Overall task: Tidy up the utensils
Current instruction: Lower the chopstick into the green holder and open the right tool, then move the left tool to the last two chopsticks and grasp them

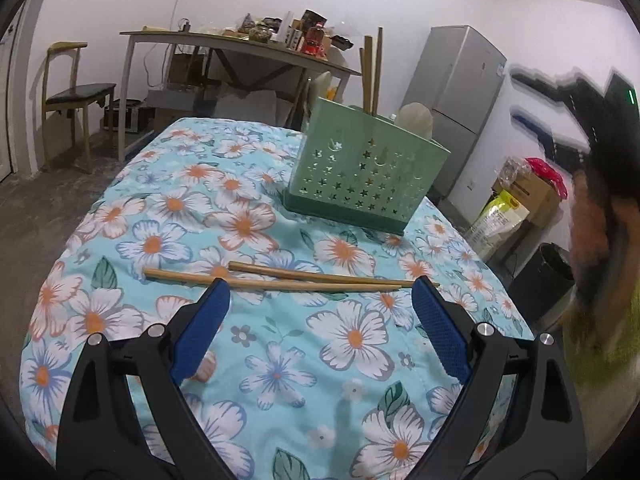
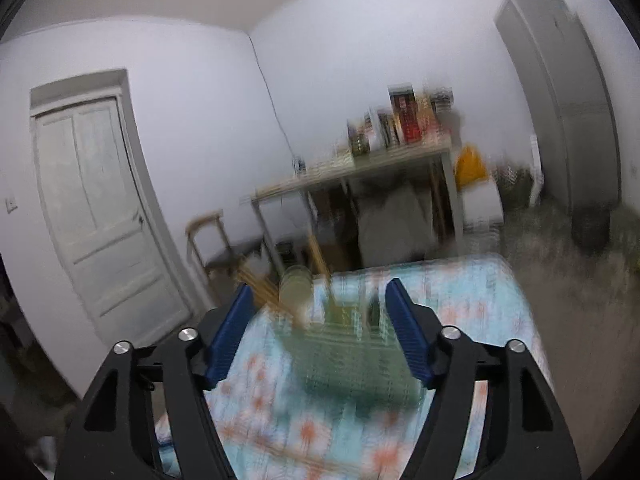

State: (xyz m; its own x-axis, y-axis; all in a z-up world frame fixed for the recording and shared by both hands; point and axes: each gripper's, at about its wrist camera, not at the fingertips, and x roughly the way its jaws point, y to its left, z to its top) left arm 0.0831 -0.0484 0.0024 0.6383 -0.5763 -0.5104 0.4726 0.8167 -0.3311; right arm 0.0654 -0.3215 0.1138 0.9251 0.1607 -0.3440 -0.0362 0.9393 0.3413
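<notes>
Two wooden chopsticks (image 1: 280,279) lie side by side on the flowered tablecloth (image 1: 224,208), just beyond the tips of my left gripper (image 1: 320,286). That gripper stands open and holds nothing. Farther back stands a green perforated utensil holder (image 1: 364,172) with chopsticks (image 1: 372,72) and a pale spoon (image 1: 416,120) upright in it. In the right wrist view, which is blurred, my right gripper (image 2: 318,292) is open with nothing between its pads, above the holder (image 2: 352,356). A blurred hand with a dark device (image 1: 600,184) shows at the right edge of the left wrist view.
Behind the table stand a cluttered grey desk (image 1: 240,46), a wooden chair (image 1: 72,92) and a silver fridge (image 1: 460,92). Bags and boxes (image 1: 516,200) and a black bin (image 1: 548,276) sit on the floor to the right. A white door (image 2: 96,208) is at the left.
</notes>
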